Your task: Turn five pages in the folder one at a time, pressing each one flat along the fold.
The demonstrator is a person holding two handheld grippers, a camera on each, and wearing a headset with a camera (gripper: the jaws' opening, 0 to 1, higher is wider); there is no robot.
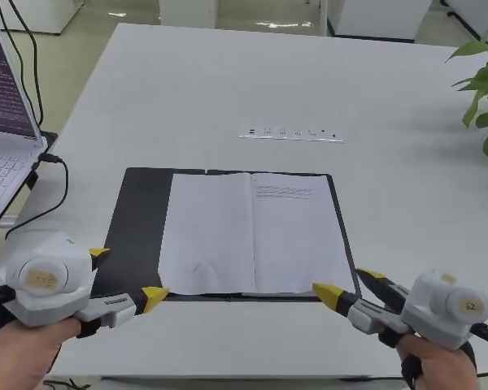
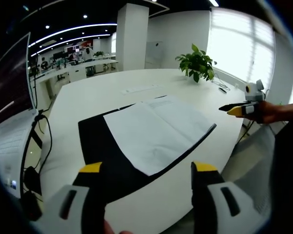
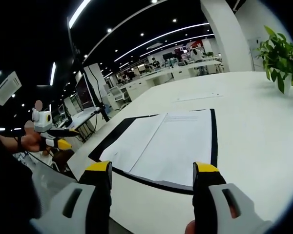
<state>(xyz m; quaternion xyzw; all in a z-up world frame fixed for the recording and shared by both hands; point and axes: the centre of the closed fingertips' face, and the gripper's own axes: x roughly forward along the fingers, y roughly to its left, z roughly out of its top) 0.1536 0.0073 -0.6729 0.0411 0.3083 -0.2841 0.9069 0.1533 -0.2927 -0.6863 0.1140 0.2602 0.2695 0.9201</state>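
The folder (image 1: 138, 236) lies open and flat on the white surface (image 1: 228, 89), just ahead of both claws and between them. Its long axis runs left to right. The fold runs straight away from the person, between the two white pages (image 1: 211, 236). Printed lines sit at the far end of the right page. The left claw (image 1: 128, 275) is spread wide and holds nothing, near the folder's near left corner. The right claw (image 1: 347, 284) is also spread and empty, near the near right corner. A laptop (image 1: 4, 122) stands beyond the left claw, and a plant (image 1: 484, 97) well beyond the right.
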